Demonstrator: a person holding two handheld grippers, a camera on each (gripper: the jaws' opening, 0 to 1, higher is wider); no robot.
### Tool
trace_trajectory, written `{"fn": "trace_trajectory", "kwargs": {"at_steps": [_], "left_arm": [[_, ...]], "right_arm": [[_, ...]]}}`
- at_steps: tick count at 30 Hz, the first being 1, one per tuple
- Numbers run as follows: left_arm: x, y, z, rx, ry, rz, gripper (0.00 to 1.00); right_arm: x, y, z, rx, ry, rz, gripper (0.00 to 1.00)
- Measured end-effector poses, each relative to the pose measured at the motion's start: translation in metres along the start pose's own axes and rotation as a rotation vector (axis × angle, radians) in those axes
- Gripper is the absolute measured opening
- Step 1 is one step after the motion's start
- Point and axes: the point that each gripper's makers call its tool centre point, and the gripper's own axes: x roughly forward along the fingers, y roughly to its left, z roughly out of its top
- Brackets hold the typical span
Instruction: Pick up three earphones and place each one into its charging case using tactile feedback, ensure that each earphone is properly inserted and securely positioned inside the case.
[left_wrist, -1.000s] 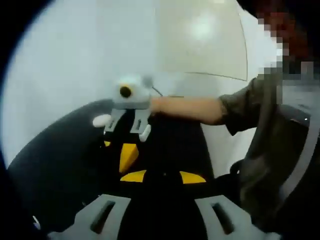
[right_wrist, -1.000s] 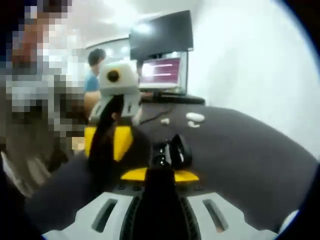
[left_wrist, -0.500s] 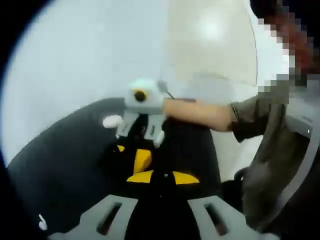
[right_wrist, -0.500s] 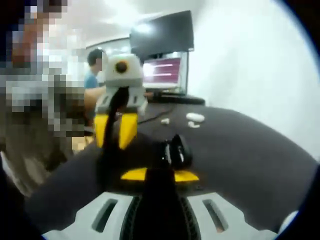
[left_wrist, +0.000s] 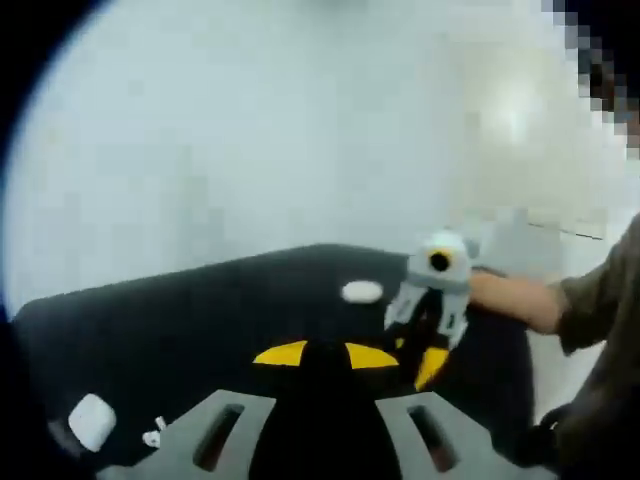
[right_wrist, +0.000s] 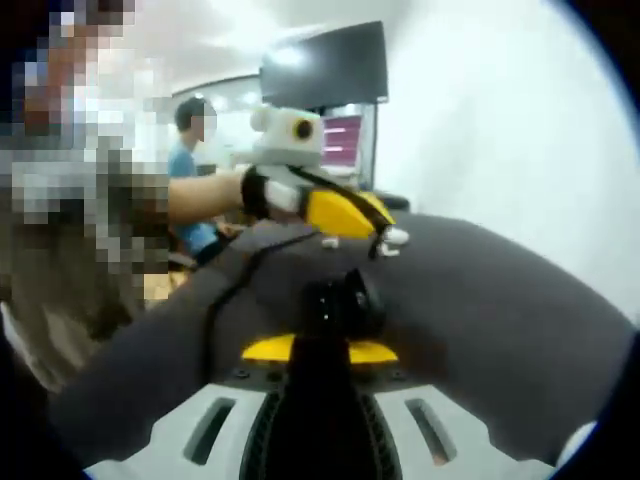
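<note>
Left gripper (left_wrist: 325, 353) is low over the matte black counter (left_wrist: 180, 320), its yellow-tipped fingers (left_wrist: 281, 353) close to one another. The gap between them is dark against the dark top, so I cannot tell whether they grip anything.

Straight ahead at 12 o'clock, a touch toward 1, lies the white oval pebble-shaped case (left_wrist: 362, 291), long axis running 9 to 3 across the line of the fingers. It sits on the counter, apart from the tips.

Down at 8 o'clock there is a white rounded boxy case (left_wrist: 92, 420) with a tiny white earphone (left_wrist: 152, 437) just beside it, both near the counter's edge.

Over to the right gripper view: right gripper (right_wrist: 318, 350) has its fingers pinching a glossy black rounded object (right_wrist: 345, 300), probably a charging case, though blur hides the detail. It stands at 12 o'clock from the tips, above the counter.

The left gripper comes in here at 12 o'clock further out, its yellow tips angled toward the white pieces at the far side, near them. Contact I cannot judge.

So the left hand is clearly the nearer one to the white oval case. The approach looks to be a straight reach forward, and the fingers would want to close across its short axis.

Behind, a dark wall monitor (right_wrist: 325, 70) and a person in a blue shirt (right_wrist: 190, 150).
</note>
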Motion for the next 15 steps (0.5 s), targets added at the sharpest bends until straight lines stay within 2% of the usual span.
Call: {"fn": "trace_trajectory", "kwargs": {"at_steps": [1,3,6,8,10,11,12,13,14,15], "left_arm": [[0.004,0.005,-0.004,0.014,0.028,0.011,0.11],[0.014,0.008,-0.004,0.027,0.031,0.000,0.11],[0.025,0.023,-0.013,0.014,0.093,0.037,0.11],[0.031,0.029,-0.019,-0.058,0.123,0.048,0.11],[0.035,0.029,-0.029,-0.113,0.171,0.023,0.11],[0.035,0.026,-0.031,-0.114,0.189,-0.003,0.15],[0.034,0.023,-0.030,-0.071,0.213,-0.051,0.25],[0.033,0.025,-0.025,-0.028,0.203,-0.063,0.31],[0.029,0.032,-0.017,0.014,0.197,-0.054,0.33],[0.027,0.042,-0.006,0.040,0.175,-0.031,0.29]], "right_arm": [[0.000,0.000,0.000,0.000,0.000,0.000,0.19],[0.000,0.000,0.000,0.000,0.000,0.000,0.19],[0.000,-0.001,0.000,0.000,0.000,0.001,0.19],[0.000,-0.001,0.000,0.000,0.000,0.002,0.19],[0.000,-0.002,0.000,0.000,0.000,0.003,0.19],[0.000,-0.002,0.000,0.000,0.000,0.003,0.19],[0.000,-0.002,0.000,0.000,0.000,0.002,0.19],[0.000,-0.002,-0.001,0.000,0.000,0.002,0.19],[0.000,-0.002,-0.001,-0.001,-0.001,0.002,0.19],[0.000,-0.002,-0.001,0.000,0.000,0.004,0.19]]}}
